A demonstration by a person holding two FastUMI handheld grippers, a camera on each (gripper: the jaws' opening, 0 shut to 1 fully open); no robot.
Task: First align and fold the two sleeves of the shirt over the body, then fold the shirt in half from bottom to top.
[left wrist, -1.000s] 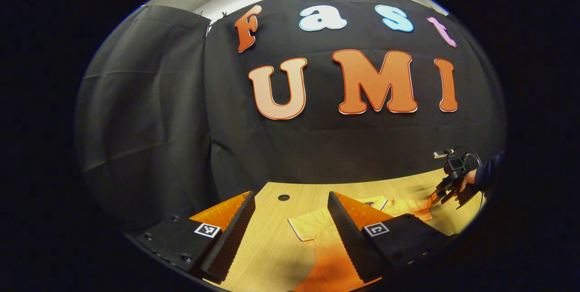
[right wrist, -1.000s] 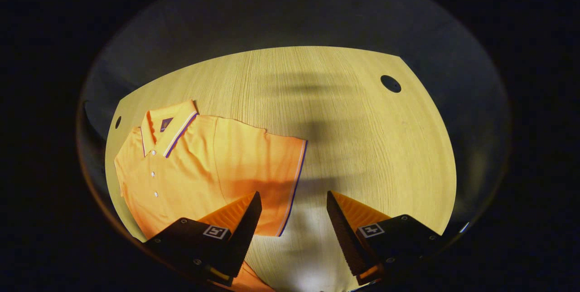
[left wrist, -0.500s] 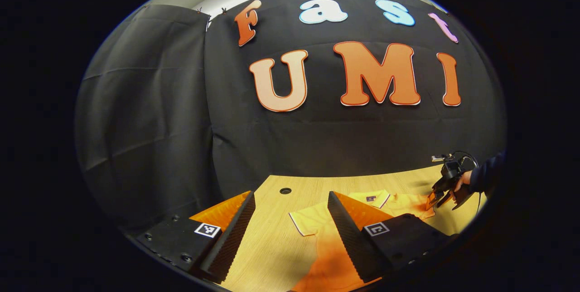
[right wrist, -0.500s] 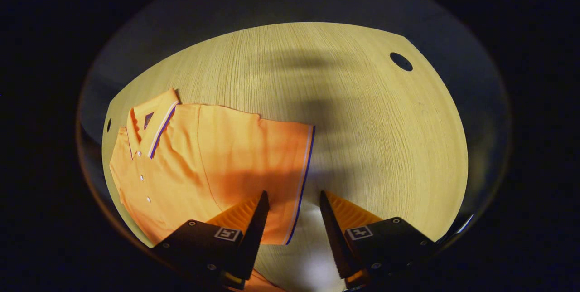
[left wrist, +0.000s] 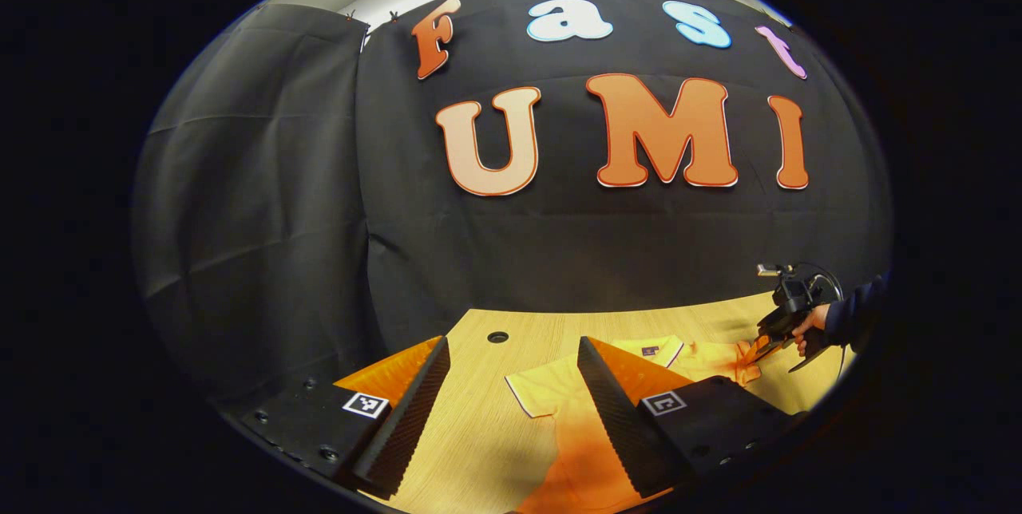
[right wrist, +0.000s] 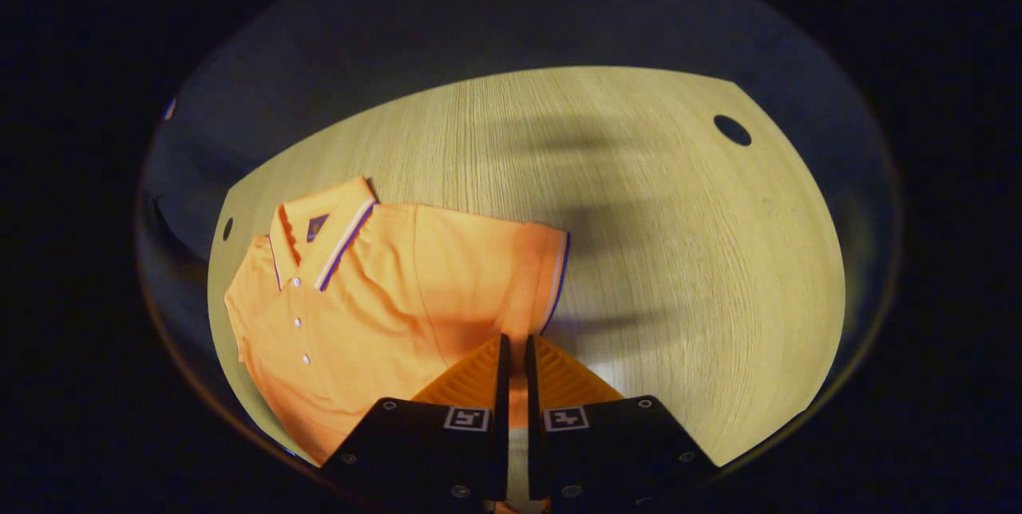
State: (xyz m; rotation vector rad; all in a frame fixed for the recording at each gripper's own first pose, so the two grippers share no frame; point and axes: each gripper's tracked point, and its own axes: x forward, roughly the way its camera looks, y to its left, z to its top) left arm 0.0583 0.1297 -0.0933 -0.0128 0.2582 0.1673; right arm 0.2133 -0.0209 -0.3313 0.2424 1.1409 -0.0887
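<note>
On a pale wood table (right wrist: 679,258) inside the booth, one orange polo shirt (right wrist: 375,298) lies face up toward the table's left side in the right gripper view, its collar (right wrist: 323,231) pointing at the far edge and its placket buttons showing. The right gripper (right wrist: 512,354) has its two fingers drawn almost together on the striped cuff of one short sleeve (right wrist: 511,274), with orange cloth visible in the narrow gap, so it appears to be pinching the hem; that grip suits the first step of the task, carrying the sleeve across onto the body. In the left gripper view the same tool is seen farther off near the table's right edge, held by a hand (left wrist: 806,322) in a dark sleeve (left wrist: 858,310) and low over the shirt. The left gripper (left wrist: 511,370) waits above the near edge with its jaws spread wide and nothing between them, the other sleeve (left wrist: 543,390) lying flat just ahead of it, probably in readiness for the matching fold. Count: one shirt, two sleeves, neither yet folded over, two grippers, and two round holes (right wrist: 732,130) in the tabletop, near its far corners. The bottom-to-top fold remains undone.
</note>
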